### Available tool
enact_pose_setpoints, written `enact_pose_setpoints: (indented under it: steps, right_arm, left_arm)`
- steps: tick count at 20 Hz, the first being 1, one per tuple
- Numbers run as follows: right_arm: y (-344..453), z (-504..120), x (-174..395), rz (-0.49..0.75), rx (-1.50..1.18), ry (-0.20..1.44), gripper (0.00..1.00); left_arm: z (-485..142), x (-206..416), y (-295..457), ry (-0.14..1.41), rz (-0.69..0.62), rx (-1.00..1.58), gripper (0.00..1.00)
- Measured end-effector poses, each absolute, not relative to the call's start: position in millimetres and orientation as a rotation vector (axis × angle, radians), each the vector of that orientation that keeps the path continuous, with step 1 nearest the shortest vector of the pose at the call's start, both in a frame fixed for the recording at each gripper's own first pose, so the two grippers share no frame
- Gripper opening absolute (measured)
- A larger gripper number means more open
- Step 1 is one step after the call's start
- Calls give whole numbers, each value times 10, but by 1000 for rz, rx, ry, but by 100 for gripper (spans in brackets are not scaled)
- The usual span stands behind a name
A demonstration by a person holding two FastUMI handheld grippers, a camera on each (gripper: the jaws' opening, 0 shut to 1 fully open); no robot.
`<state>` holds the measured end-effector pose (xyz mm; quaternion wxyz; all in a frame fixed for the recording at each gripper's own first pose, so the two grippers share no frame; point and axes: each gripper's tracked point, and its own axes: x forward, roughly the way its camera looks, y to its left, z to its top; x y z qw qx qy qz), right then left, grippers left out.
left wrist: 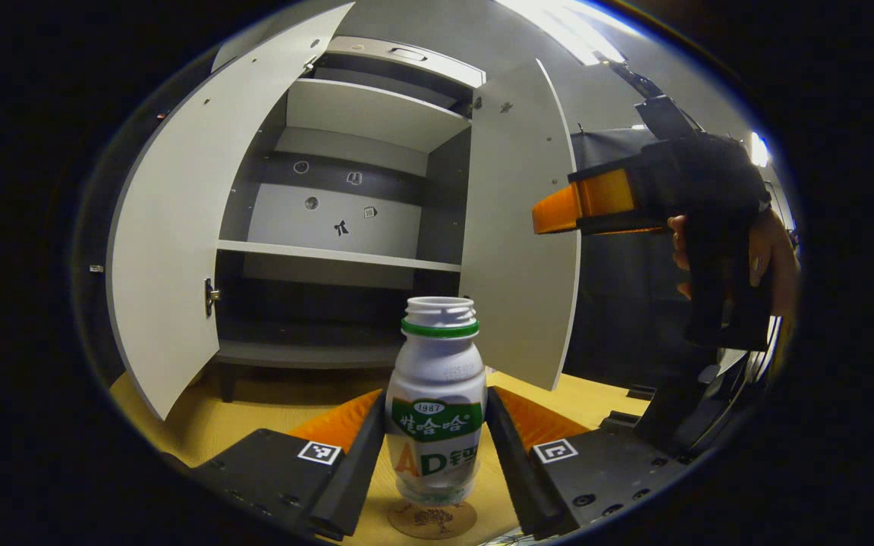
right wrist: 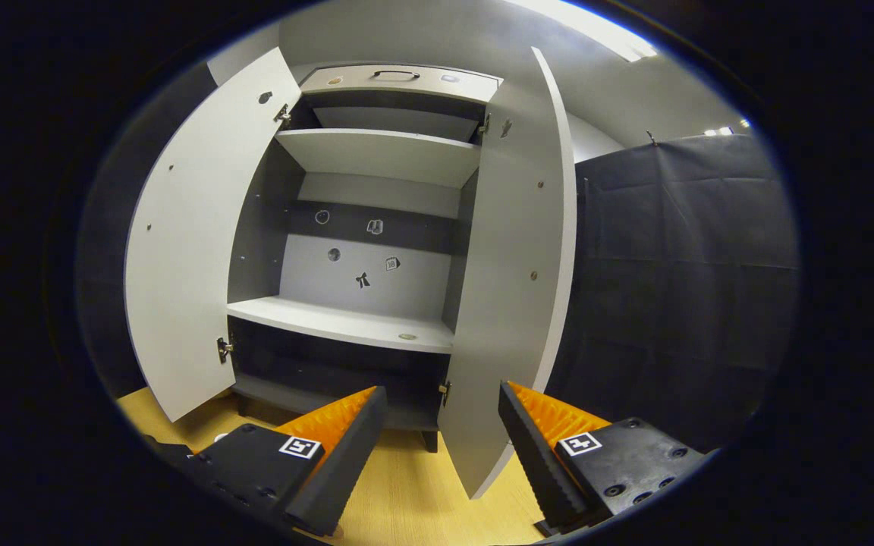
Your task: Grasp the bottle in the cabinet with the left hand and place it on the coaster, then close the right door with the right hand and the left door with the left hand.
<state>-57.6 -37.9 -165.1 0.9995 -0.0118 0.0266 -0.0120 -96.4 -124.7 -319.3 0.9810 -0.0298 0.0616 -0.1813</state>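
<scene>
From the left gripper view I see the bottle (left wrist: 435,402) standing upright on the round coaster (left wrist: 431,519), which lies on the yellow wooden tabletop (left wrist: 209,425). The bottle is white with a green ring below its open neck and has no cap on it. My left gripper (left wrist: 435,447) has its fingers on either side of the bottle's body. They look close against the label, but from this angle I cannot tell whether both are actually pressing on it or only flanking it.

Beyond the bottle stands the cabinet (left wrist: 346,258), grey inside, with both doors swung open. The left door (left wrist: 179,227) is open wide; the right door (left wrist: 520,227) stands nearly edge-on to me. The shelves (left wrist: 338,254) I can see hold nothing but small stickers on the back panel.

Off to the right of that view, a hand (left wrist: 771,258) holds the right gripper (left wrist: 558,212) up in the air, near the outer face of the right door and not touching it.

In the right gripper view, the right gripper (right wrist: 441,447) has its fingers spread apart with nothing between them. It faces the lower edge of the right door (right wrist: 509,265), whose bottom corner hangs between the two fingertips. The left door (right wrist: 194,243) is wide open there too, and black cloth (right wrist: 680,288) hangs to the right.
</scene>
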Motion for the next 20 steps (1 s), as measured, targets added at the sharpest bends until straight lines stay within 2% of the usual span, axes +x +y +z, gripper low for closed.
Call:
enact_pose_setpoints:
  steps: [10, 20]
  right_arm:
    - [-248, -2166, -616, 45, 17, 129, 98]
    - [-305, -2242, -684, 58, 1, 150, 98]
  left_arm:
    - [-3757, -1111, -1358, 148, -360, 12, 77]
    - [-3841, -1161, -1364, 107, -374, 0, 81]
